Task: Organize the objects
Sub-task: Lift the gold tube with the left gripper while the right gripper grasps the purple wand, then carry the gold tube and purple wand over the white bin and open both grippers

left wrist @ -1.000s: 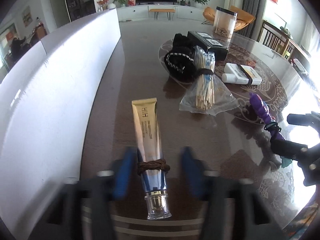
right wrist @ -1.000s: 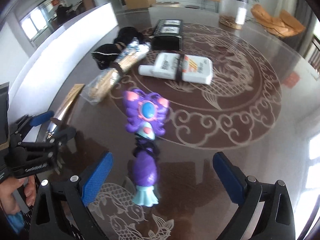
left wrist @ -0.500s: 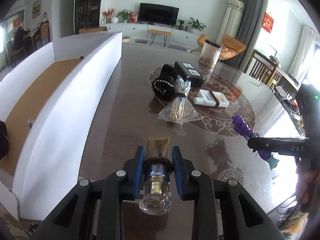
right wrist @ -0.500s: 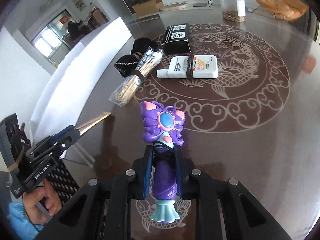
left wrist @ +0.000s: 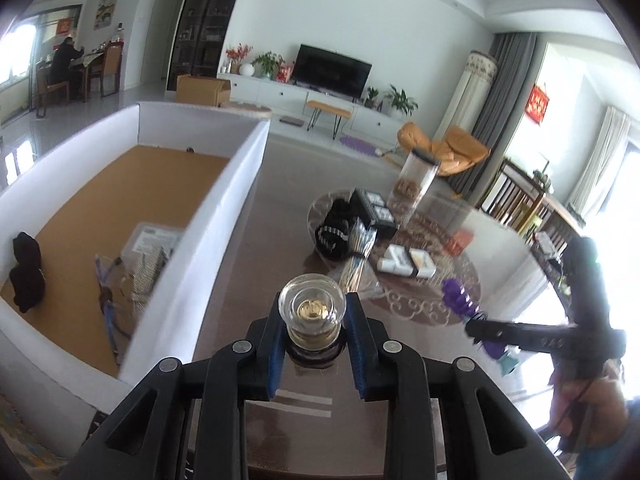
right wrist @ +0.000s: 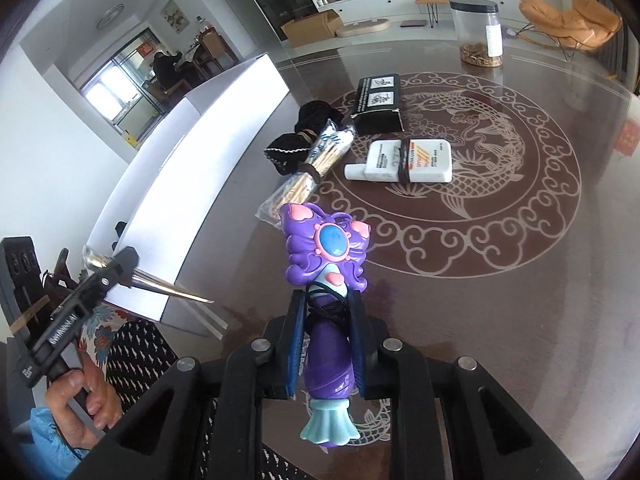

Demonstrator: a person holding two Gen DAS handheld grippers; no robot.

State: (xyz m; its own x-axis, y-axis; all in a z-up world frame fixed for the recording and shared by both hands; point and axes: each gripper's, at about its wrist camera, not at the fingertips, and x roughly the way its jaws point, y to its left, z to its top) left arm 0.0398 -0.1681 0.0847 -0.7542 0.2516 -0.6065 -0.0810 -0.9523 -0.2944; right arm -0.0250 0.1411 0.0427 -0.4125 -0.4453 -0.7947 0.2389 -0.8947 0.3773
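Gold-bodied cosmetic tube (left wrist: 313,317), clear-capped: held off the table (left wrist: 256,248) by the left gripper (left wrist: 313,344), whose blue pads (left wrist: 275,344) pinch it from both sides just below the cap. The cap end faces back toward the left wrist camera; in the right wrist view the flat crimped end projects forward beyond the fingertips, over the near corner of the white box (left wrist: 224,216).

Purple toy wand (right wrist: 326,292), butterfly-shaped head with a blue centre stone: held by the right gripper (right wrist: 326,344), blue pads (right wrist: 294,348) pressed against the handle on both sides. The head stands forward of the fingertips; the teal flared base (right wrist: 329,428) sits behind the pads, toward the camera. A black cord is wrapped round the handle between the pads.

Forward of the right fingers, on the table:
- bagged bundle of wooden sticks (right wrist: 308,168), banded, lying just ahead and left;
- black knitted item (right wrist: 298,140), touching the bundle's far left side;
- white flat bottle (right wrist: 400,160) with a dark band, ahead and right;
- black carton (right wrist: 378,102), beyond the bottle;
- clear jar (right wrist: 478,32) with a dark lid, farthest away.

Left of the left fingers, the white box has a brown floor holding a black cloth item (left wrist: 26,272) and clear packets (left wrist: 140,256).
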